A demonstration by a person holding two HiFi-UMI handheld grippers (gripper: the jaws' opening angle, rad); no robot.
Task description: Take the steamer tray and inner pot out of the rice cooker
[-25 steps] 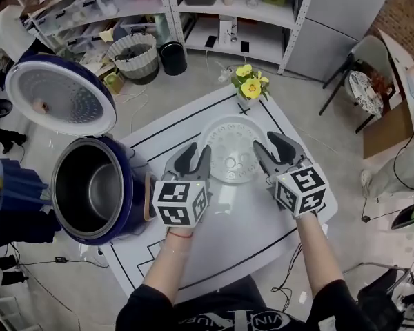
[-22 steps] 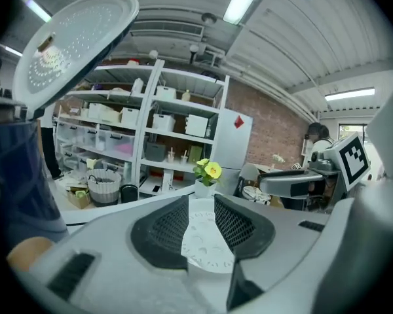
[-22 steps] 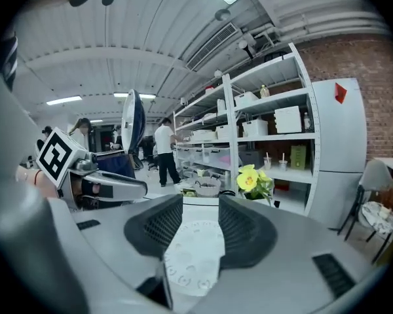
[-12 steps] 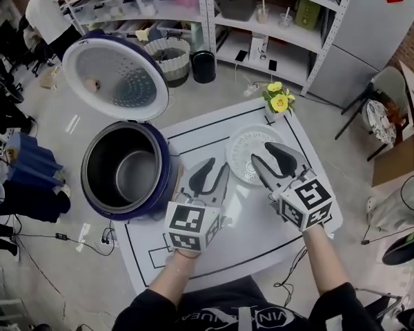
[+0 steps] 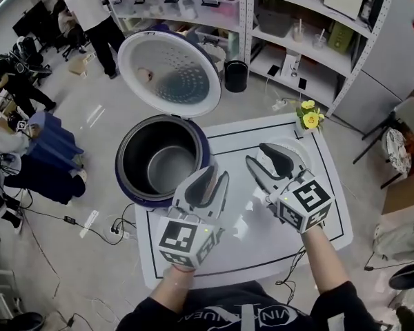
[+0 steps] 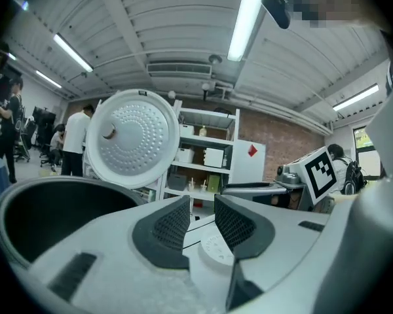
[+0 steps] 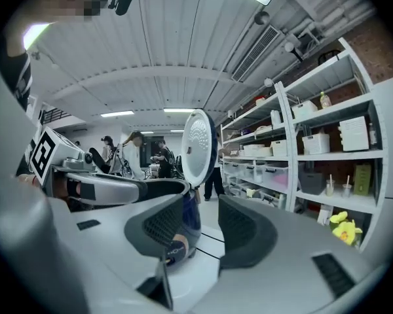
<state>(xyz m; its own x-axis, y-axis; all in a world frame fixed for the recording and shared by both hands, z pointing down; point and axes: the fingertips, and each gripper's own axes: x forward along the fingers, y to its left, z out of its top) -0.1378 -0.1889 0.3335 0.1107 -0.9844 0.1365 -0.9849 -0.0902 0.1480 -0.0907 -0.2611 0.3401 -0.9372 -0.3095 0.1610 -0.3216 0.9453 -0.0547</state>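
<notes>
Jaws of the left gripper (image 5: 211, 179) and right gripper (image 5: 261, 158) are held apart, empty. Only in the head view are seen the steamer tray (image 5: 305, 154) under the right jaws and the inner pot (image 5: 167, 169) inside the rice cooker (image 5: 132, 190) beside the left jaws.

The head camera sits high up and looks steeply down on the table (image 5: 262, 243). It sees the whole table top, with the rice cooker (image 5: 162, 161) at the table's left edge. It also sees the left gripper (image 5: 216, 179) and the right gripper (image 5: 257, 154) near the front edge.

The camera on the left gripper sits low and close. It looks almost level along the jaws at the rice cooker's rim and the open lid (image 5: 171, 74).

The camera on the right gripper also looks almost level. It faces the table's left edge and sees the rice cooker from the side.

All three views share the rice cooker, its lid and the shelves (image 5: 297, 43). Each gripper camera also catches the other gripper.
</notes>
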